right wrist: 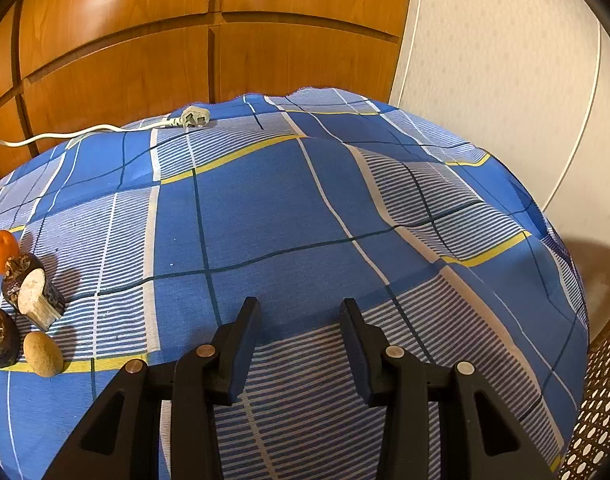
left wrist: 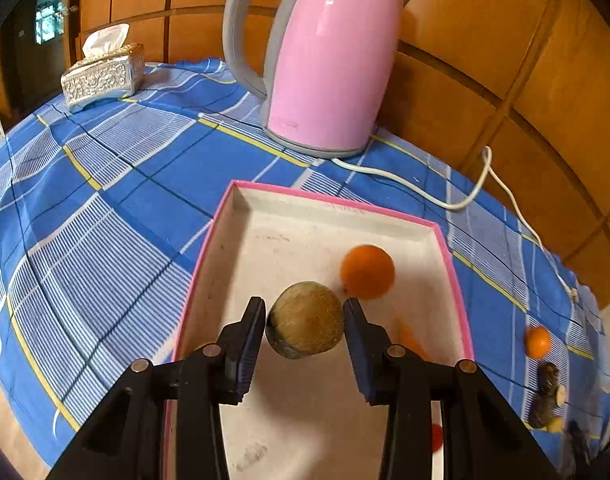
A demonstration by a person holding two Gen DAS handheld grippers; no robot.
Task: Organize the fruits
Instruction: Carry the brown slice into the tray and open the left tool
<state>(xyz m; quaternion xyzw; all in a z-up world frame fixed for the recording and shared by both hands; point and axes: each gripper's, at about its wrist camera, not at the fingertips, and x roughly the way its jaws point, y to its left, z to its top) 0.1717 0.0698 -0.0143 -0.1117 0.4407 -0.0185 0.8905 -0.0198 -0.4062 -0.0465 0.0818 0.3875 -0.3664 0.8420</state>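
My left gripper (left wrist: 306, 307) is shut on a round brownish-green fruit (left wrist: 305, 322) and holds it above the white box with a pink rim (left wrist: 329, 197). An orange (left wrist: 367, 271) lies inside the box, just beyond the held fruit. Partly hidden by my right finger are an orange shape and something red low in the box. My right gripper (right wrist: 301, 308) hovers over the blue checked cloth (right wrist: 265, 208), open, with nothing between its fingers. At the left of the right wrist view lie a small orange (right wrist: 1, 250), a dark cut piece with a pale face (right wrist: 33, 292), a dark round fruit (right wrist: 0, 338) and a tan oval fruit (right wrist: 43, 354).
A pink kettle (left wrist: 329, 56) stands behind the box, and its white cord (left wrist: 465, 200) trails right to a plug (right wrist: 193, 117). A silver tissue box (left wrist: 103, 74) sits at the far left. Wooden panels back the table. The cloth drops off at the right edge.
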